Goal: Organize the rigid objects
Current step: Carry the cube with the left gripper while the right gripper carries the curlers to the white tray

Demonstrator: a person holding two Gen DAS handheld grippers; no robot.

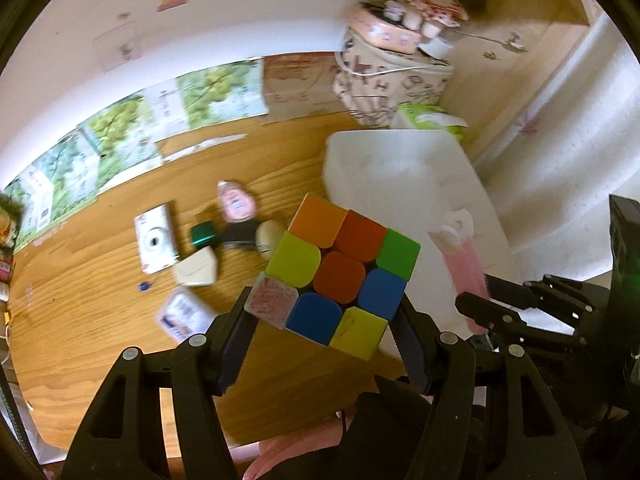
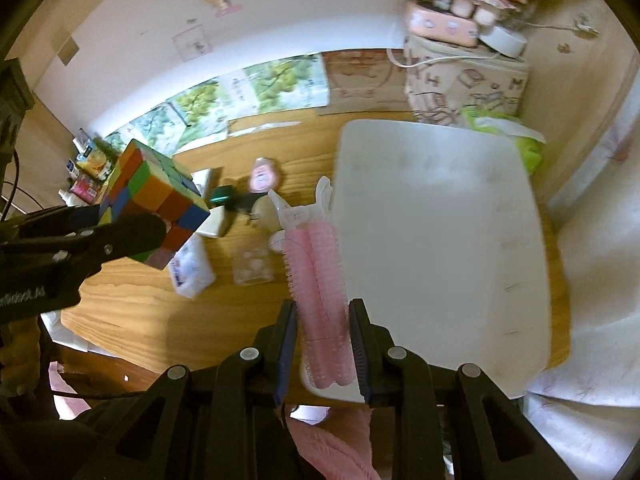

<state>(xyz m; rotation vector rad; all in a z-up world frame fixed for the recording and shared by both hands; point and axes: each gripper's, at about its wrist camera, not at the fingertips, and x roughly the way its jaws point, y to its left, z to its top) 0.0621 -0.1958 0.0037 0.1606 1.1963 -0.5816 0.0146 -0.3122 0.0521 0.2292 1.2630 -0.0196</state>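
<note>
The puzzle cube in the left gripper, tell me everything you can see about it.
The puzzle cube is a three-by-three twisty cube of glossy plastic with rounded tiles. It is scrambled: the face toward the left wrist camera mixes orange, red, green, yellow-green, blue and yellow, and one corner tile looks pale and scuffed pink. The left gripper clamps it on two opposite sides, holding it tilted in the air above the wooden table, beside the white tray. Only the gripper's pads touch it.
</note>
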